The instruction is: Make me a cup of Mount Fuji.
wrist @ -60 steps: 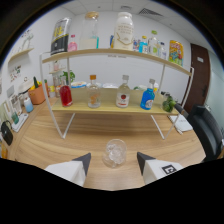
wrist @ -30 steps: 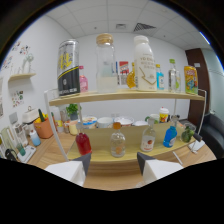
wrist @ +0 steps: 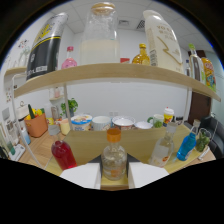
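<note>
A clear bottle with an orange cap [wrist: 114, 156] stands on the lower wooden shelf [wrist: 90, 145], right between my fingers. My gripper [wrist: 114, 169] has its white fingers [wrist: 82, 175] closed in against both sides of the bottle's base, which fills the gap between them. Left of the fingers stands a bottle of red liquid [wrist: 62, 154]. To the right stand a clear bottle [wrist: 162, 149], a blue bottle [wrist: 187, 145] and a green one [wrist: 202, 139].
Behind the bottles several small tubs and cups [wrist: 102, 122] line the wall. The upper shelf board [wrist: 115, 75] carries a big glass jar [wrist: 101, 37], a black and yellow pack [wrist: 45, 45] and a white jug [wrist: 162, 40]. An orange pen pot [wrist: 36, 125] sits at the left.
The view has moved in from the room to right up against the lower shelf. The gap between the fingers has narrowed around the orange-capped bottle.
</note>
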{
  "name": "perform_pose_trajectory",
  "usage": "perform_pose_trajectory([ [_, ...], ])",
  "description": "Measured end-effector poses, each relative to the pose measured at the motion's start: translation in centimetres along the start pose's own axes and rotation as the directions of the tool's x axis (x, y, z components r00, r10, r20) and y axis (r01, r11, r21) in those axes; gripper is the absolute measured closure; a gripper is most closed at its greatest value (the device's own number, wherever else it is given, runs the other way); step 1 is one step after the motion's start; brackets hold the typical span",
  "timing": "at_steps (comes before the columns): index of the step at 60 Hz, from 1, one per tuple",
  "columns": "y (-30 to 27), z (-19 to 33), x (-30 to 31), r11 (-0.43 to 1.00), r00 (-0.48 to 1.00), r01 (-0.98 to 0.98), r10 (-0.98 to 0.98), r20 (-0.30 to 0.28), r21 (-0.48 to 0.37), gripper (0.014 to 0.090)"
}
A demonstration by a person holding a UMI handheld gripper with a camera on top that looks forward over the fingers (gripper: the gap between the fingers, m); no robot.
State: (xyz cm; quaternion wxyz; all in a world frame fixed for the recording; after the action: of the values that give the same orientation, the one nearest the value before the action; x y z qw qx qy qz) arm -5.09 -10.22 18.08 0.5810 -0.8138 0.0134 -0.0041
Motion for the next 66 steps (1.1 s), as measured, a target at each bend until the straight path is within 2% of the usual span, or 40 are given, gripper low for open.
perform_pose_trajectory([
  [10, 0.2, -0.9, -0.4, 1.0, 0.999, 0.007, -0.007, 0.031, -0.012, 0.0689],
  [19, 0.0, -4.3, -0.5, 1.0, 0.999, 0.03, -0.03, 0.042, 0.008, 0.0691],
  [30, 4.2, -8.7, -1.3, 0.999, 0.997, 0.013, -0.01, 0.072, -0.032, 0.0693],
  [36, 7.4, -9.7, -1.5, 0.996, 0.994, -0.053, 0.06, 0.088, -0.072, 0.0692],
  [41, 8.8, -9.9, -1.9, 0.968, 0.964, -0.228, 0.24, 0.113, -0.107, 0.0692],
  [46, 9.1, -9.8, -1.5, 0.877, 0.87, -0.464, 0.478, 0.12, -0.128, 0.0693],
  [53, 8.1, -9.3, -0.8, 0.653, 0.636, -0.743, 0.757, 0.149, -0.146, 0.0692],
  [59, 7.9, -8.8, 0.0, 0.44, 0.417, -0.885, 0.895, 0.158, -0.154, 0.0692],
  [66, 6.8, -8.3, 0.2, 0.196, 0.163, -0.964, 0.969, 0.183, -0.18, 0.0694],
])
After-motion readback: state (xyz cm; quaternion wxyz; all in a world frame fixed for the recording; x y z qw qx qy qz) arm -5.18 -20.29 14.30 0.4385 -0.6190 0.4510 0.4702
